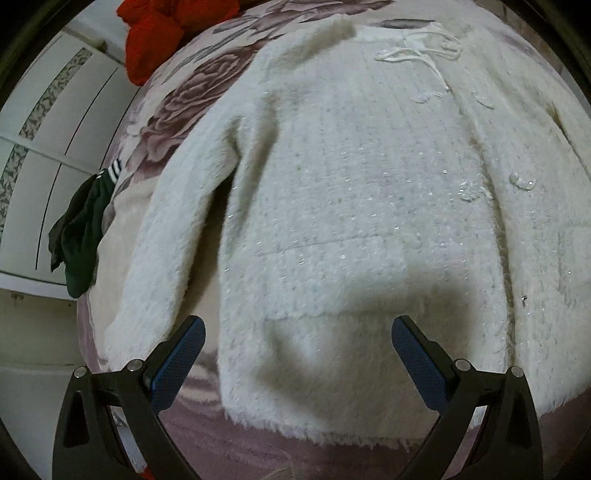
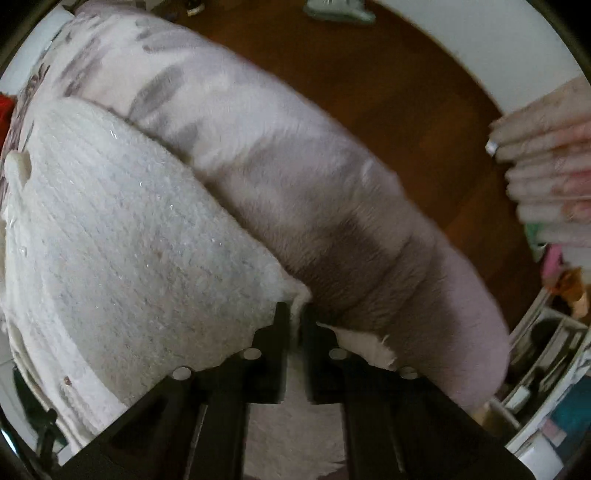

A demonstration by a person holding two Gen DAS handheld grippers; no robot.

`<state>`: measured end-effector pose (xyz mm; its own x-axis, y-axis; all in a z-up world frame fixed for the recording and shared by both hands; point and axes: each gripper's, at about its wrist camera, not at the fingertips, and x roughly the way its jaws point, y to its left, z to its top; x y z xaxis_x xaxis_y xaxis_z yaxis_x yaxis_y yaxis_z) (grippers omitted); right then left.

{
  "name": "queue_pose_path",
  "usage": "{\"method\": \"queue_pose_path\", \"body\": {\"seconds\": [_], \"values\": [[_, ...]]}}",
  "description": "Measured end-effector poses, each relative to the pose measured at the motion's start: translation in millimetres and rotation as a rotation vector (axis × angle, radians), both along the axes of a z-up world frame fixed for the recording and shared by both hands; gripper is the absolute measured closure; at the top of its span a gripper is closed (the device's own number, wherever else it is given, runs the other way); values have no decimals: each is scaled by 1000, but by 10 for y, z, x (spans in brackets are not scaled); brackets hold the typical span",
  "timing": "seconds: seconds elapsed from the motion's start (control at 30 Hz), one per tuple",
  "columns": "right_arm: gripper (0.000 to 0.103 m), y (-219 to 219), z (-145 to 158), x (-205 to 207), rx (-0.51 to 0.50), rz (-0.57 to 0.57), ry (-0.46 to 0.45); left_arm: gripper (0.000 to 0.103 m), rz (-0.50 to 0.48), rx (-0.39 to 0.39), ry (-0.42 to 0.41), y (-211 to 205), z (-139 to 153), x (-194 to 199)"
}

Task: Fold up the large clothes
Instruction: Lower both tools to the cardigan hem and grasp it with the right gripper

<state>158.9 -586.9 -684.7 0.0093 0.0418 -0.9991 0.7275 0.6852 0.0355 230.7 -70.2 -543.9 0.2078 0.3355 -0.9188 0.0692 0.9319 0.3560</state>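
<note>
Left wrist view: white fuzzy coat (image 1: 351,206) lies flat, front up, on the bed (image 1: 236,454) w/ rose blanket; left claw (image 1: 297,343) spread wide, empty, over the hem, prob. lining up a grab.

Right wrist view: right claw (image 2: 295,325) clenched on coat's edge, likely to lift & fold it.

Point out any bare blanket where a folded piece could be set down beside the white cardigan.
Bare floral blanket shows left of the white cardigan, between its sleeve, the red garment and the dark green garment. A thinner strip runs below the hem by the open left gripper. On the right side the blanket falls away at the bed edge, where the right gripper pinches the cardigan.
</note>
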Motion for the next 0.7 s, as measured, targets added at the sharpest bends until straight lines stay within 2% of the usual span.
{"method": "queue_pose_path", "body": {"seconds": [0.1, 0.17, 0.23, 0.27, 0.3, 0.33, 0.37, 0.4, 0.43, 0.47, 0.53, 0.6, 0.63, 0.7], "values": [[99, -268, 264, -131, -108, -59, -44, 0, -24, -12, -13, -120, 12, 46], [99, -417, 229, -137, -163, -36, -44, 0, -46, -16, -27, -223, 1, 81], [97, -421, 99, -93, -102, 0, -11, 0, -58, -18, -20, -279, -76, 121], [94, -452, -54, -142, -30, 2, 0, 0, -60, -20, -11, -302, -121, 140], [85, -467, -116, -228, 4, -14, -2, 0, -61, -21, -6, -322, -149, 153], [70, -450, -100, -295, 17, -37, -12, 0, -63, -24, -1, -335, -192, 165], [60, -423, -57, -425, 27, -91, -40, 0, -66, -26, -1, -341, -222, 177], [39, -441, -69, -583, 39, -140, -64, 0, -69, -28, 0, -343, -253, 186], [31, -473, -136, -799, 69, -217, -97, 0, -71, -30, 1, -332, -289, 198], [31, -461, -146, -927, 94, -259, -112, 0, -72, -33, 3, -333, -328, 205], [31, -472, -505, -1163, 211, -387, -148, 0, -69, -40, 16, -328, -423, 215], [31, -419, -787, -1212, 327, -449, -240, 0, -62, -51, 26, -314, -496, 232], [28, -411, -910, -1215, 357, -474, -268, 0, -60, -57, 28, -305, -516, 239], [26, -395, -1003, -1221, 333, -539, -299, 0, -59, -65, 25, -293, -534, 246]]}}
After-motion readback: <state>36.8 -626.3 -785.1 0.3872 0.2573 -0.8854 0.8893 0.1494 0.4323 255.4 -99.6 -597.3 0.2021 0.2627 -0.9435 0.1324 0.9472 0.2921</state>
